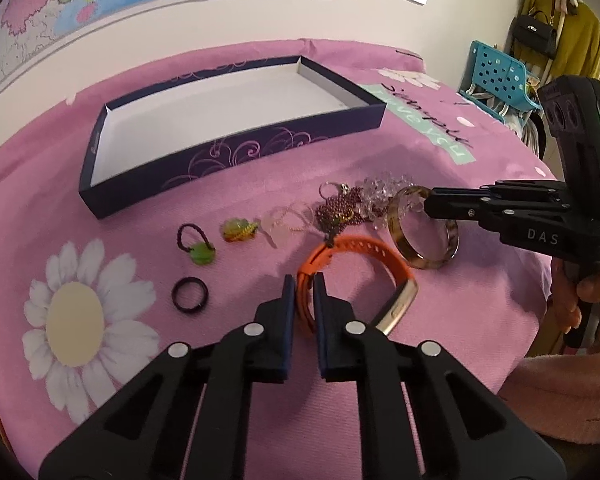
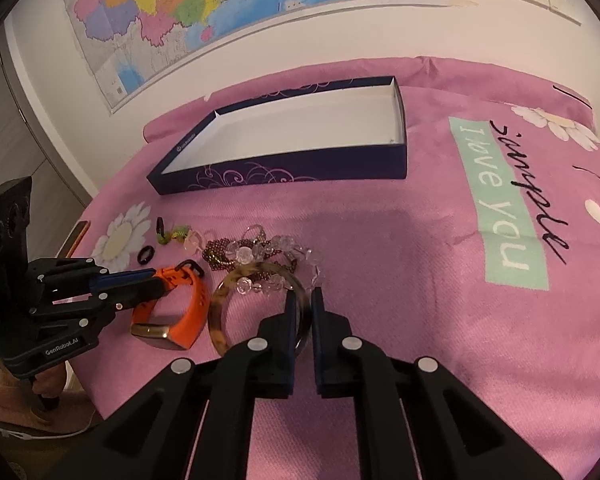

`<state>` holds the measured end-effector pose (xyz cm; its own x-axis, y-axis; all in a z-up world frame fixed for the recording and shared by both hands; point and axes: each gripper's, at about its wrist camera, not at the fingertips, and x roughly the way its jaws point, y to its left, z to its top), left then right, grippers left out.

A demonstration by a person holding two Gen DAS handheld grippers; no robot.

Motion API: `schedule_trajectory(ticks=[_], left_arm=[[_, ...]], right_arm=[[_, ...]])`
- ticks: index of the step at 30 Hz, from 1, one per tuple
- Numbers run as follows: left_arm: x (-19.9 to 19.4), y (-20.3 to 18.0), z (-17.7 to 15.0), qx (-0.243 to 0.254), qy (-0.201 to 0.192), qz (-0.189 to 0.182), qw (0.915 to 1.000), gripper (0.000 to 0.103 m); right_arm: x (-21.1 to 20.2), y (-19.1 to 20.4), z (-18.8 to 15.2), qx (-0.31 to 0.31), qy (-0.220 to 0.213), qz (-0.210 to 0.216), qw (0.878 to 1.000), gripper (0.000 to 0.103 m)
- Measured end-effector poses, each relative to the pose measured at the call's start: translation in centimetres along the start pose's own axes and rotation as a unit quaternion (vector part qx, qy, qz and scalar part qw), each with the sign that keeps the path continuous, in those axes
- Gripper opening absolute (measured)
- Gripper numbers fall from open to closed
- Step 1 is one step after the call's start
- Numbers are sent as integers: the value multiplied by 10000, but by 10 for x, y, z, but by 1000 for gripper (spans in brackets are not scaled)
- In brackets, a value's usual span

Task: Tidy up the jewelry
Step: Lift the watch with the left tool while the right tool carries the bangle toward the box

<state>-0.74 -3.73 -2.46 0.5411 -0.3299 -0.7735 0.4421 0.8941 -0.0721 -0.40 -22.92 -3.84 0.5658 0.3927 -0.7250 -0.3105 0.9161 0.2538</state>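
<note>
A dark blue box (image 1: 236, 156) with a white inside stands open and empty at the back of the pink cloth; it also shows in the right wrist view (image 2: 284, 168). My left gripper (image 1: 303, 280) is shut on the orange wristband (image 1: 364, 250), seen from the right wrist too (image 2: 192, 300). My right gripper (image 2: 304, 294) is shut on the tortoiseshell bangle (image 2: 220, 312), whose ring shows in the left wrist view (image 1: 404, 248). Both pieces rest on the cloth. Beside them lie a purple bead chain (image 1: 338, 210), clear crystal beads (image 1: 380, 192), a pink charm (image 1: 276, 228), a yellow-green charm (image 1: 238, 230), a green-charm loop (image 1: 198, 246) and a black ring (image 1: 190, 294).
The pink floral cloth (image 2: 420, 264) covers the table, with an "I love you" patch (image 2: 496, 204) at the right. A map hangs on the wall behind. A blue basket (image 1: 500, 76) and hanging clothes stand off the table's right side.
</note>
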Motion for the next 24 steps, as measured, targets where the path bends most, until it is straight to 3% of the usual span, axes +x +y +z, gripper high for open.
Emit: schedule_trajectory(ticks=[14, 17, 19, 24], left_arm=[[-26, 16, 19, 139, -340, -9, 9993, 10], [-35, 24, 30, 170, -472, 39, 9987, 10], [-40, 31, 40, 169, -555, 72, 9983, 1], [-43, 53, 71, 166, -724, 199, 9970, 1]], right_arm=[[-16, 2, 28, 27, -311, 359, 9989, 6], [-15, 4, 41, -19, -412, 354, 9985, 6], [-12, 7, 52, -88, -468, 328, 9983, 6], [-1, 9, 80, -199, -555, 322, 9977, 6]])
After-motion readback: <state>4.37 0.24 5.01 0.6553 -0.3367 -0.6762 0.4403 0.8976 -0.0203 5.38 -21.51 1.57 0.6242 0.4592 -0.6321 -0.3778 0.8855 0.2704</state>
